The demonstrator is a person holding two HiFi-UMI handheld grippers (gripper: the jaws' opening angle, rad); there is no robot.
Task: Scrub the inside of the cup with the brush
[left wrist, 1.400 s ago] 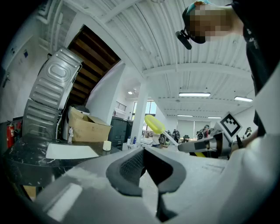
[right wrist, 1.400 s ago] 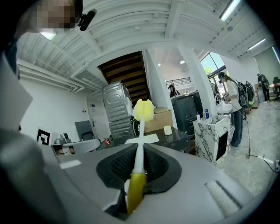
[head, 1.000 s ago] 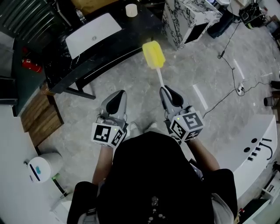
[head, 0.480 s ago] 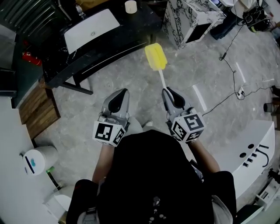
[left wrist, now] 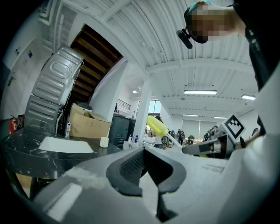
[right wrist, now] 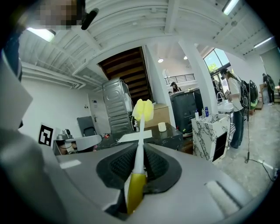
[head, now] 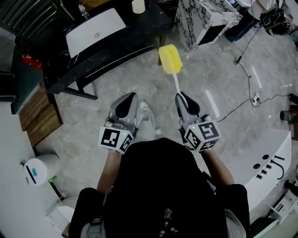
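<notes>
Head view showed the left gripper (head: 129,96) pressed together on nothing. Beside it, the right gripper (head: 181,96) pinched the brush (head: 170,59) by its handle, the yellow head pointing forward above the floor (head: 219,69). Farther off, the cup (head: 138,6) stood on a black table (head: 142,32), well apart from both.

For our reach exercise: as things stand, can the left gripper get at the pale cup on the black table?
Probably not yet. The left gripper hangs over the floor, well short of the black table, and the cup stands on its far part. Nothing stands between them, so stepping closer should do.
</notes>
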